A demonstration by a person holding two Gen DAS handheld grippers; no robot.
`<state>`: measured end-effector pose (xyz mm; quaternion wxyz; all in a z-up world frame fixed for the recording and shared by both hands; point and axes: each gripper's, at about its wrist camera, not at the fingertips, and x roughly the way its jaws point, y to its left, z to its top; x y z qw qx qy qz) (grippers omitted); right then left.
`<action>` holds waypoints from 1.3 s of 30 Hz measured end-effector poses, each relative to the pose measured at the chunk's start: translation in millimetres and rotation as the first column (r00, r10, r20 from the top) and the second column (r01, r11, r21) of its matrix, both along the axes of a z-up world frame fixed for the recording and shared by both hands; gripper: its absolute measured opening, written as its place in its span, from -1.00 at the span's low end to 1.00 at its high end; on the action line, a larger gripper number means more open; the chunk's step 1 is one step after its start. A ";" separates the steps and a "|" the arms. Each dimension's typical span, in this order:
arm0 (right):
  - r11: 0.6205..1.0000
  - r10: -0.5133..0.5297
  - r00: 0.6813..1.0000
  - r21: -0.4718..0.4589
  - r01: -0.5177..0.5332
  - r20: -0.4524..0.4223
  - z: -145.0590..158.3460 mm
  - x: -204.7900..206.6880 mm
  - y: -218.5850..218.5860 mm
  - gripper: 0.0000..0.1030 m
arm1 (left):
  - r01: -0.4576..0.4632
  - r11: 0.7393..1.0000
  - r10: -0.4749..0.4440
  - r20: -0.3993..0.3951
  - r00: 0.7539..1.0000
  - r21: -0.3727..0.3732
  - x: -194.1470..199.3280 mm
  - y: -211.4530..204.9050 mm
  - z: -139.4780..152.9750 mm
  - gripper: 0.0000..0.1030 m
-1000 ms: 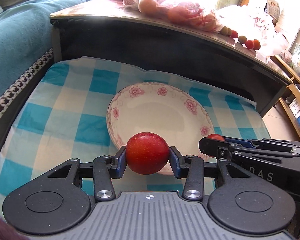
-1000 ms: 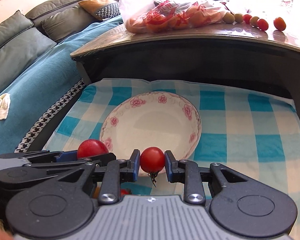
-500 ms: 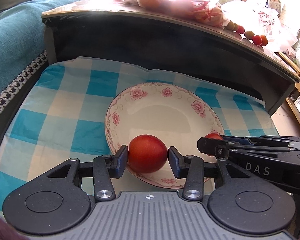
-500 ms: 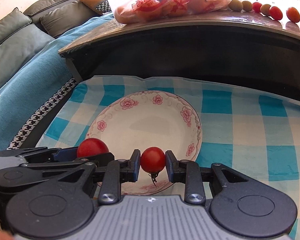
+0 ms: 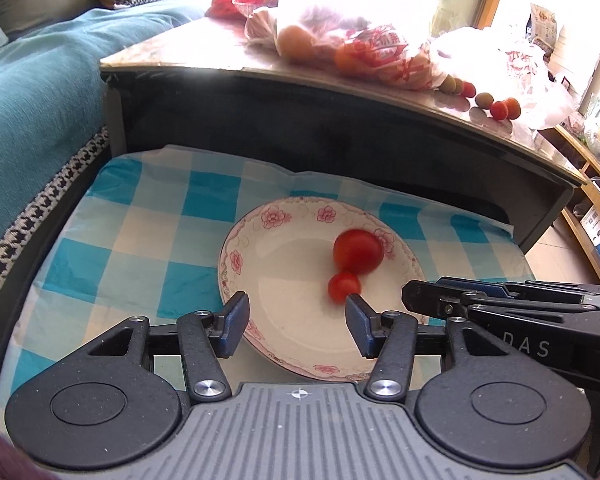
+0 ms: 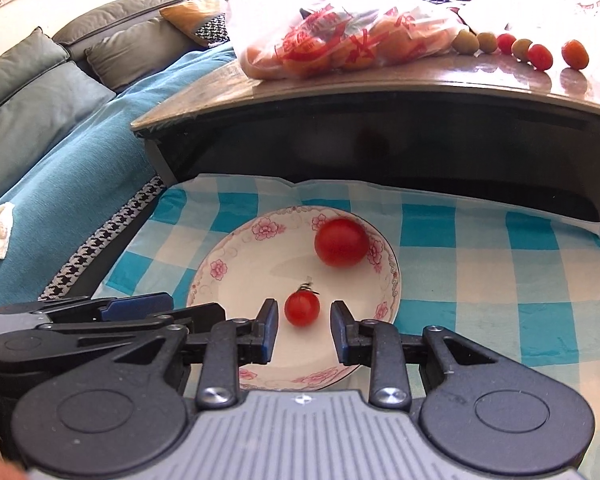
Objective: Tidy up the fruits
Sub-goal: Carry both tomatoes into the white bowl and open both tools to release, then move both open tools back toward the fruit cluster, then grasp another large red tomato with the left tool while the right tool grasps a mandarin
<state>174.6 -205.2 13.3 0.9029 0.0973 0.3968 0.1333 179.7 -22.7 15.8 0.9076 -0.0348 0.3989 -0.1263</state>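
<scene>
Fruits: a large red fruit (image 6: 342, 242) and a small red tomato (image 6: 302, 308) both lie in the flowered plate (image 6: 236, 276), free of either claw.
Large red fruit: ahead of both claws, toward the plate's far right rim; blurred in both views.
Small red tomato: in the right wrist view, between the right claw's pads with a gap on each side, stem pointing away; in the left wrist view, just ahead of the left claw's right pad, touching the large fruit.
Left gripper (image 5: 296, 318): jaws have just been opening; they stand wide apart, nothing between them, over the plate's near rim.
Right gripper (image 6: 304, 330): jaws parted, pads clear of the tomato.
Pose: both claws tilt downward toward the plate, side by side; each shows side-on at the edge of the other's view.
Plate: rests on a blue-and-white checked cloth (image 6: 480, 264), straight ahead of both claws.
Beyond: a dark table (image 6: 380, 92) with a bag of orange fruit (image 6: 332, 48) and a row of small tomatoes (image 6: 540, 56).
</scene>
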 end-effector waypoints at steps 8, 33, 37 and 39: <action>1.000 0.001 1.000 -0.004 -0.001 0.014 15.4 -24.0 3.5 -0.39 | 0.011 1.000 -0.011 0.013 1.000 -0.003 -21.8 6.0 11.0 0.25; 0.999 -0.010 0.997 -0.033 0.008 -0.081 5.5 -106.4 4.8 -0.38 | 0.046 0.999 -0.047 -0.070 0.996 -0.016 -84.0 14.2 -5.7 0.30; 0.999 -0.009 0.995 -0.040 0.005 -0.098 2.1 -109.6 5.6 -0.38 | 0.054 0.999 -0.054 -0.088 0.995 -0.004 -88.9 12.0 -11.8 0.30; 0.999 -0.015 0.994 -0.046 0.010 -0.106 0.6 -110.5 5.5 -0.38 | 0.054 0.999 -0.054 -0.100 0.994 -0.007 -89.1 11.4 -14.6 0.30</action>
